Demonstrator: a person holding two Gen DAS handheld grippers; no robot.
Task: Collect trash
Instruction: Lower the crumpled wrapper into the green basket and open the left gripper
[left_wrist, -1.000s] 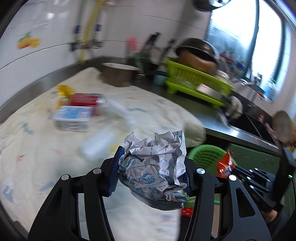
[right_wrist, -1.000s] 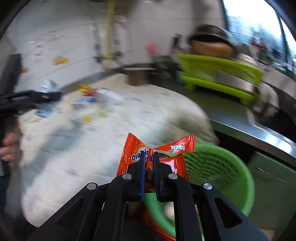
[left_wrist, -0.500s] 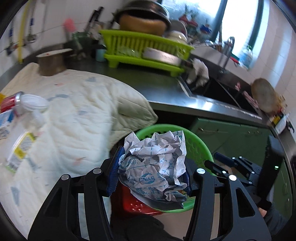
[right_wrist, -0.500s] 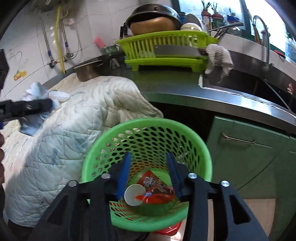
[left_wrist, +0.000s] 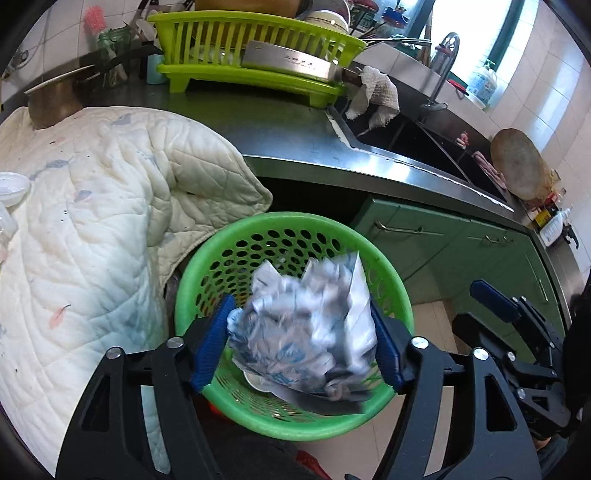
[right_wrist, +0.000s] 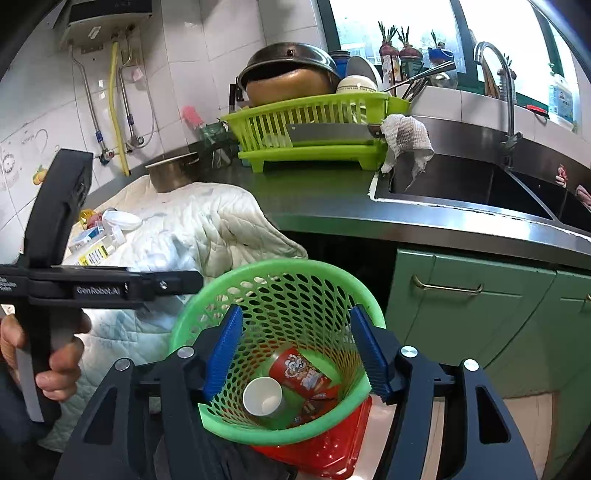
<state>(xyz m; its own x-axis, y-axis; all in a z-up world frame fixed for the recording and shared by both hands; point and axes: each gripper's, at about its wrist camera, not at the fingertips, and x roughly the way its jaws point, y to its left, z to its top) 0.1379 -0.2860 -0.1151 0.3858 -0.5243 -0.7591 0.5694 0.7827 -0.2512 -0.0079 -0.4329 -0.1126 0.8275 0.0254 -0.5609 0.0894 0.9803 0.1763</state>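
A green perforated trash basket (left_wrist: 207, 258) stands on the floor below the counter edge; it also shows in the right wrist view (right_wrist: 295, 266). My left gripper (left_wrist: 299, 339) is over the basket with its jaws spread. A crumpled white-and-blue paper wad (left_wrist: 306, 325) sits blurred between the blue pads, seemingly loose. My right gripper (right_wrist: 295, 354) is open and empty above the basket. Inside lie a white paper cup (right_wrist: 263, 398), a red snack can (right_wrist: 299, 373) and wrappers. More trash (right_wrist: 96, 240) lies on the quilted cloth.
A white quilted cloth (left_wrist: 92, 221) covers the counter's left part and hangs over its edge. A lime dish rack (right_wrist: 314, 125) with a cleaver, a metal pot (right_wrist: 171, 177), a sink (right_wrist: 461, 181) and green cabinets (right_wrist: 480, 306) surround the spot. A red dustpan (right_wrist: 332, 443) lies under the basket.
My left gripper moved over the basket and its jaws spread, so the paper wad looks released. My right gripper opened wider and stays over the basket, the orange wrapper gone from it.
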